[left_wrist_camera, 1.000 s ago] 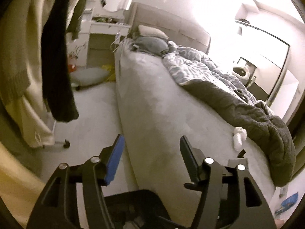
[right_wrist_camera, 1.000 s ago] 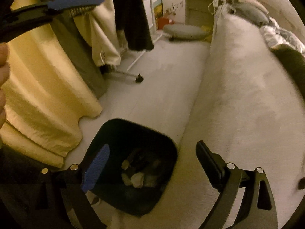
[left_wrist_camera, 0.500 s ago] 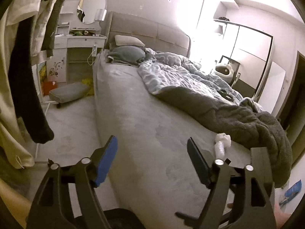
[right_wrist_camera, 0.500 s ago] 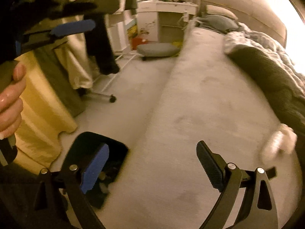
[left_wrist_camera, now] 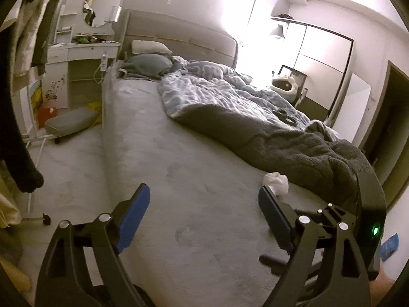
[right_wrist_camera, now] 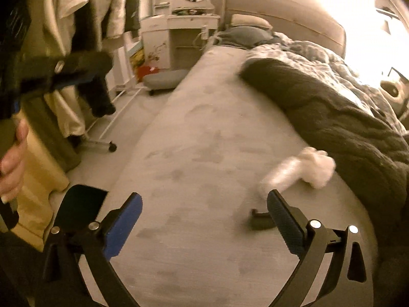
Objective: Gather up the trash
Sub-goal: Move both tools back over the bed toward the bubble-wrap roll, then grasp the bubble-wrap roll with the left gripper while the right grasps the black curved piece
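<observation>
White crumpled trash [left_wrist_camera: 276,182] lies on the grey bed [left_wrist_camera: 194,179] beside the dark blanket. In the right wrist view it shows as a crumpled tissue [right_wrist_camera: 317,168] with a pale bottle-like piece [right_wrist_camera: 281,175], blurred. A small black object [right_wrist_camera: 259,219] lies near it. My left gripper [left_wrist_camera: 203,208] is open and empty over the bed, left of the trash. My right gripper [right_wrist_camera: 204,213] is open and empty, the trash just beyond its right finger. The black trash bin [right_wrist_camera: 79,206] stands on the floor by the bed; the left gripper also shows in the right wrist view [right_wrist_camera: 64,73].
A dark grey blanket [left_wrist_camera: 294,148] and patterned duvet [left_wrist_camera: 217,89] cover the bed's right side. Hanging clothes on a wheeled rack [right_wrist_camera: 84,51] stand left. A grey cushion [left_wrist_camera: 69,122] and white dresser [left_wrist_camera: 81,58] lie at the far end of the floor strip.
Both grippers swung up and right from the bin toward the bed. The white trash now sits closer to both grippers. The bin has slid to the lower left of the right wrist view.
</observation>
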Available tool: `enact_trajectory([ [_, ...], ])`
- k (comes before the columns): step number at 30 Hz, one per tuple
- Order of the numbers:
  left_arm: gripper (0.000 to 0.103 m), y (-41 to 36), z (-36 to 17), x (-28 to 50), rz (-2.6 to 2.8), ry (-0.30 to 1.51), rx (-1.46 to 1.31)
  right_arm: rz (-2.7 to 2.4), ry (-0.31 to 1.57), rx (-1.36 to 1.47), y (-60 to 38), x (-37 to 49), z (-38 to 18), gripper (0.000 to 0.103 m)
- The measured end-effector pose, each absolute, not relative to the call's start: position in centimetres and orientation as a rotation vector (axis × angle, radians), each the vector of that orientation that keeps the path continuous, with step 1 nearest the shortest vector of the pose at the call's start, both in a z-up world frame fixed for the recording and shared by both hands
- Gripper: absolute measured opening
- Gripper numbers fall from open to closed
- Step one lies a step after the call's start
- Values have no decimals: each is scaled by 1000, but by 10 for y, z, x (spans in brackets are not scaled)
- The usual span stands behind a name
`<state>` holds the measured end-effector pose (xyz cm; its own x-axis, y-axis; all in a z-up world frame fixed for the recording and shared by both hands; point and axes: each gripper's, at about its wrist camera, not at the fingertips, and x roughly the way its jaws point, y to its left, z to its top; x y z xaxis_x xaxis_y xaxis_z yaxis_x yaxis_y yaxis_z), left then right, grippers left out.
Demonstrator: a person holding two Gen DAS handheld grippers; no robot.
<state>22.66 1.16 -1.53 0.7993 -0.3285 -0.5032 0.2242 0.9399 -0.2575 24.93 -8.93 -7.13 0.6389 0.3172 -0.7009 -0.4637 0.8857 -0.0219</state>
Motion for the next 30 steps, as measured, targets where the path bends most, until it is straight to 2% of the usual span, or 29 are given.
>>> enact_trajectory([
  [16,93,-30,-33,253,-338,640,-208,345,793,-124,-148,279,-92,99],
  [23,94,-46,-53,272,-391,733,-267,405,806,-84,-159,285,-112,99],
  [24,94,-51,-57,275,-401,750,-266,412,799,-82,-159,285,-113,96],
  [27,94,-63,-66,281,-426,788,-261,416,794,-70,-162,287,-115,74],
  [30,94,-71,-71,285,-443,796,-263,438,806,-46,-164,289,-120,70],
])
